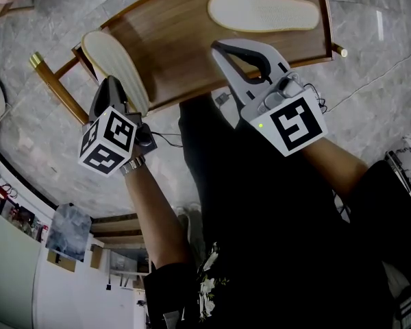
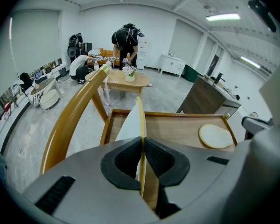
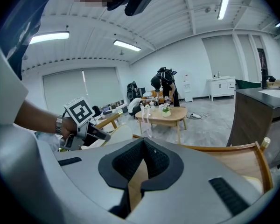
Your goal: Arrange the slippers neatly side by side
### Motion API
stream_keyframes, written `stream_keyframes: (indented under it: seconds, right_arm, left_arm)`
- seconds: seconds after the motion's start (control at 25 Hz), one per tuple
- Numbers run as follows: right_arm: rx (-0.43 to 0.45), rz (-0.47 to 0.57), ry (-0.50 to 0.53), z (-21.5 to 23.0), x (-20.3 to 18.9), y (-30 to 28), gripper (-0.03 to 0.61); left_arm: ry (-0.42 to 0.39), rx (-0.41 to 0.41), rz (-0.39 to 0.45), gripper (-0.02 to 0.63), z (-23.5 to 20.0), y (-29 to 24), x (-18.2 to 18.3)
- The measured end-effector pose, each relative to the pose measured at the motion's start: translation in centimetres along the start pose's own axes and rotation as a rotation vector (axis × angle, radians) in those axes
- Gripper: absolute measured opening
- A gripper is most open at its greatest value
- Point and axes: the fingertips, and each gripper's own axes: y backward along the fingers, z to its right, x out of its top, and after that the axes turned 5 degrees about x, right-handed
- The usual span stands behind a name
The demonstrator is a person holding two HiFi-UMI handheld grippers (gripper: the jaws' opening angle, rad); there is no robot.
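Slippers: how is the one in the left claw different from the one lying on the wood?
The pinched slipper is held by the left claw and turned up on its edge; the other slipper lies flat, sole up, with nothing touching it. The pinched slipper is at the left edge of the wood; the other slipper is far over on the right. Both are pale cream.

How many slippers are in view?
2. One slipper is clamped in the left gripper at the wooden table's left edge; the other slipper lies flat at its right.
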Motion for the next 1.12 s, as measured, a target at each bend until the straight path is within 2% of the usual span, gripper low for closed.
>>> stream_keyframes:
  seconds: [0.44, 0.64, 0.76, 0.88, 1.12]
  right_arm:
    - [0.025, -0.016, 0.026, 0.3, -0.3, 0.5, -0.002]
    - [0.026, -0.017, 0.029, 0.5, -0.4, 0.8, -0.002]
    - [0.03, -0.011, 0.027, 0.3, -0.4, 0.8, -0.002]
    - [0.03, -0.011, 0.027, 0.3, -0.5, 0.9, -0.002]
    - [0.027, -0.014, 0.026, 0.5, -0.6, 1.0, -0.002]
  left_arm:
    - [0.064, -0.071, 0.036, 0.025, 2.4, -0.2, -0.1]
    - [0.04, -0.128, 0.039, 0.062, 4.3, -0.1, -0.2]
    - [0.049, -0.214, 0.054, 0.122, 6.2, 0.3, 0.2]
    - [0.02, -0.278, 0.07, 0.126, 8.5, 0.7, 0.9]
    - [0.011, -0.293, 0.055, 0.126, 9.3, 0.6, 0.2]
